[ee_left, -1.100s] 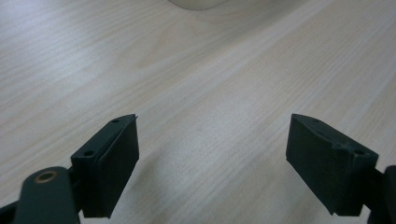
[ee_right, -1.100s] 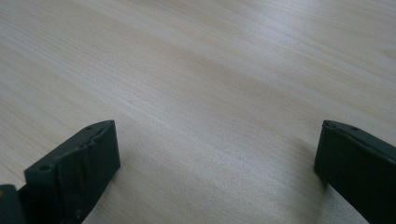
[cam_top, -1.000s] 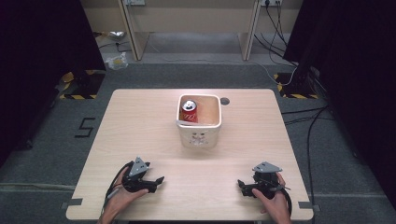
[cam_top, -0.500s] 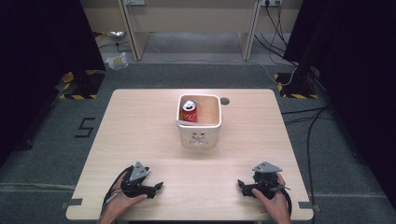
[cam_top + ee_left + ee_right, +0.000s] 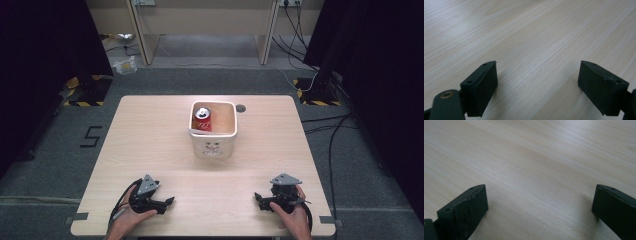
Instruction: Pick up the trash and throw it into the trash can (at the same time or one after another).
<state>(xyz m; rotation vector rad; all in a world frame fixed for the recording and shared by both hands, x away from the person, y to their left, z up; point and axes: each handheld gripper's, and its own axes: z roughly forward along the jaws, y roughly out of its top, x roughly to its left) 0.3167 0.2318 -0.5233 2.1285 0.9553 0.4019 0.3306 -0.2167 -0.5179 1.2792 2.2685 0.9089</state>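
Observation:
A white square bin (image 5: pixel 214 146) stands in the middle of the wooden table (image 5: pixel 150 135), and a red drink can (image 5: pixel 202 119) stands upright inside it at its left side. My left gripper (image 5: pixel 169 202) lies low at the table's front left, held by a hand, jaws wide apart and pointing right. In the left gripper view the left gripper (image 5: pixel 537 86) has only bare wood between its jaws. My right gripper (image 5: pixel 258 199) rests at the front right, pointing left, open. The right gripper (image 5: pixel 540 211) in its own view also frames bare wood.
A small dark round hole (image 5: pixel 241 107) marks the table just right of the bin's far corner. Beyond the table's far edge are desk legs (image 5: pixel 142 35), cables (image 5: pixel 300 30) and a crumpled bag (image 5: pixel 125 66) on the grey floor. Black drapes flank both sides.
The left gripper has slid slightly toward the front edge and settled lower. The right gripper, bin and can have stayed put.

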